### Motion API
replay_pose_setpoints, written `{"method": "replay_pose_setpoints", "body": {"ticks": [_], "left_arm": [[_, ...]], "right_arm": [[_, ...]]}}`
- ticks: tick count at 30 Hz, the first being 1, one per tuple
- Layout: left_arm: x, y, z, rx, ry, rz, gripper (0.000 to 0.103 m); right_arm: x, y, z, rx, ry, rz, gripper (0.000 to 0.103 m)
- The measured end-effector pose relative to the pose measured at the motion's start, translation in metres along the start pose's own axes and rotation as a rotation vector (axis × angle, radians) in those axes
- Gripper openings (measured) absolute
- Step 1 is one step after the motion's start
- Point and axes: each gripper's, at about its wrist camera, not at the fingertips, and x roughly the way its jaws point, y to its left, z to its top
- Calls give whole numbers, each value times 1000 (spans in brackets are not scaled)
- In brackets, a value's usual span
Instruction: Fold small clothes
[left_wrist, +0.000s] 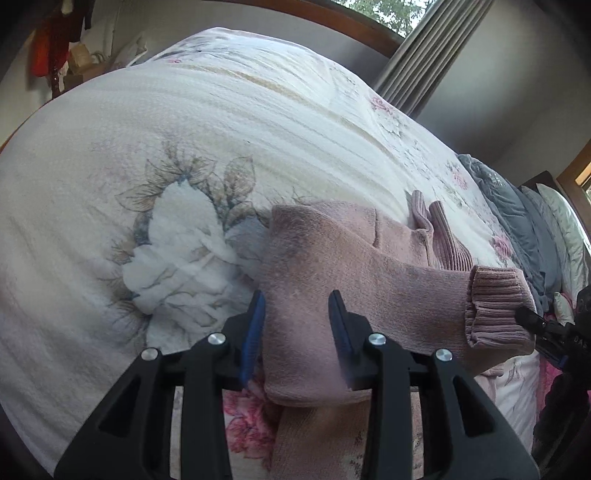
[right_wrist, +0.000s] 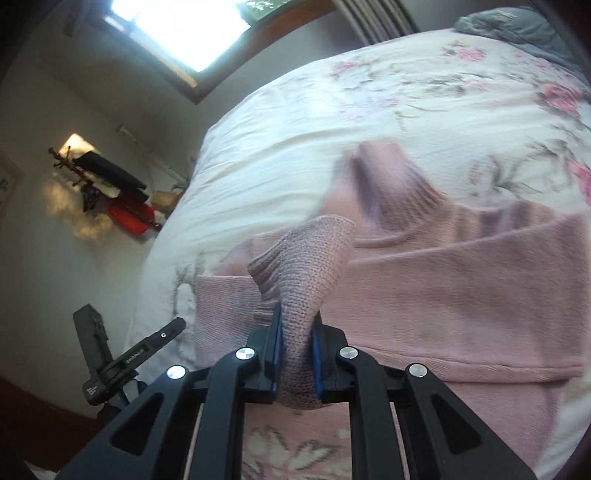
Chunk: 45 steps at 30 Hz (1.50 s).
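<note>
In the left wrist view your left gripper (left_wrist: 297, 314) spreads its fingers wide astride the soft pink knit sweater (left_wrist: 332, 266) lying mid-frame on the floral quilted bed (left_wrist: 184, 129), while in the right wrist view your right gripper (right_wrist: 295, 345) pinches its ribbed cuff (right_wrist: 303, 258) at lower centre.

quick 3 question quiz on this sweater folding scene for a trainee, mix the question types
1. True or false: the right gripper is shut on the sweater's ribbed cuff.
2. Multiple choice: the left gripper is (A) shut on the collar, (B) open with a fold of the sweater between its fingers, (C) away from the sweater.
3. Fill in: the sweater lies on a floral ____.

Key
1. True: the cuff is pinched between the blue pads.
2. B: the fingers stand apart on either side of the pink knit.
3. Bedspread, white with flowers.
</note>
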Motion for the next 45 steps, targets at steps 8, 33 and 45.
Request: {"method": "replay_pose_setpoints", "body": {"ticks": [8, 33, 45], "left_arm": [[34, -24, -6, 67, 59, 50, 36], [59, -82, -19, 169, 111, 34, 43], [63, -88, -22, 195, 94, 74, 44]], "right_arm": [[3, -65, -18, 108, 17, -99, 13], [84, -9, -49, -319, 212, -395, 34], [-20, -94, -24, -12, 23, -256, 11]]}}
